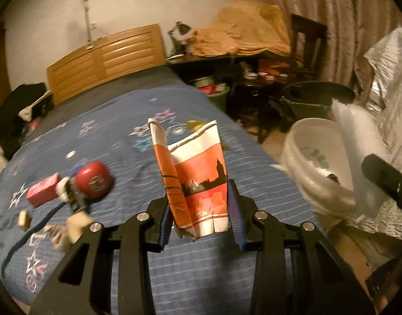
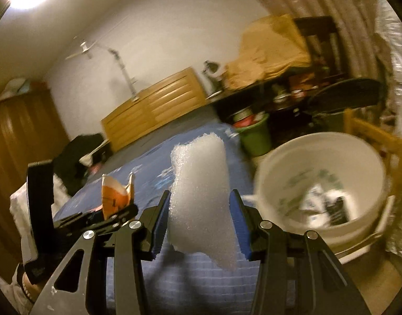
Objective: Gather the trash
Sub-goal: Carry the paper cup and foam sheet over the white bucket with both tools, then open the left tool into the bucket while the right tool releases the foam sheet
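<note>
My left gripper (image 1: 201, 219) is shut on a crumpled orange and white paper bag (image 1: 198, 181), held upright above the blue bedspread (image 1: 122, 141). In the right wrist view my right gripper (image 2: 199, 223) is shut on a piece of white foam (image 2: 202, 191); the same foam (image 1: 358, 152) shows at the right edge of the left wrist view. A white bucket (image 2: 279, 173) with some paper scraps inside stands on the floor right of the bed, to the right of both grippers; its rim (image 1: 293, 141) is also in the left wrist view. The bag (image 2: 114, 197) in the left gripper shows left of the foam.
More litter lies on the bedspread at the left: a red round container (image 1: 94, 179), a red box (image 1: 43, 193) and small pale scraps (image 1: 25, 219). A green bucket (image 2: 254, 136) stands by the bed's far side, a cluttered dark desk (image 1: 253, 60) behind it, a wooden headboard (image 1: 106, 60) beyond.
</note>
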`<action>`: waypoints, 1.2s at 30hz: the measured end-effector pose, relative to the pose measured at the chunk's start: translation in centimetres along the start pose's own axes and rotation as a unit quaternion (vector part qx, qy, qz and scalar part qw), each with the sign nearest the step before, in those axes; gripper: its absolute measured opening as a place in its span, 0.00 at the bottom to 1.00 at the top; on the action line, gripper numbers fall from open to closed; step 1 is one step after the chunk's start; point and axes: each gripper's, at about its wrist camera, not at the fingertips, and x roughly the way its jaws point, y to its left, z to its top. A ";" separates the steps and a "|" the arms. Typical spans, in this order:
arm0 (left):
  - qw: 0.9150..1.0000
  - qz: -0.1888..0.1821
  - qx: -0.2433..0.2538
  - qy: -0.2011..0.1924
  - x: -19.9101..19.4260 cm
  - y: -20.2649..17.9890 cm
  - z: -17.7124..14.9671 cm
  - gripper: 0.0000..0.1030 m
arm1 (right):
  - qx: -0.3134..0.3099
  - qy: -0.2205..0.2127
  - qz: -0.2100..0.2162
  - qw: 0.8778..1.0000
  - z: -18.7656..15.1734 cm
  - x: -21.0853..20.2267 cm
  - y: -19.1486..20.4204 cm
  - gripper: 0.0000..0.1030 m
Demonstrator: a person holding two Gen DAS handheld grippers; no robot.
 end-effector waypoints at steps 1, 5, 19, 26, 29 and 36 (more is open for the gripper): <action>1.000 -0.009 0.004 -0.002 0.2 -0.8 0.4 0.35 | 0.002 -0.005 -0.009 1.000 0.4 -0.2 -0.8 0.45; 0.999 -0.031 0.023 -0.010 1.1 -3.4 1.7 0.35 | 0.011 -0.022 -0.049 0.999 1.6 -1.5 -4.9 0.45; 0.988 -0.124 0.090 -0.011 6.3 -13.8 6.7 0.35 | -0.026 -0.056 -0.159 0.985 8.2 -4.6 -14.2 0.45; 0.983 -0.149 0.104 -0.004 8.1 -16.6 7.5 0.35 | -0.036 -0.039 -0.180 0.982 9.9 -3.8 -16.1 0.45; 0.982 -0.153 0.114 -0.004 8.3 -17.2 7.2 0.35 | -0.032 -0.034 -0.178 0.983 10.0 -3.2 -16.0 0.45; 0.981 -0.156 0.120 0.002 8.7 -17.7 7.0 0.35 | -0.033 -0.019 -0.172 0.984 9.5 -1.8 -15.8 0.45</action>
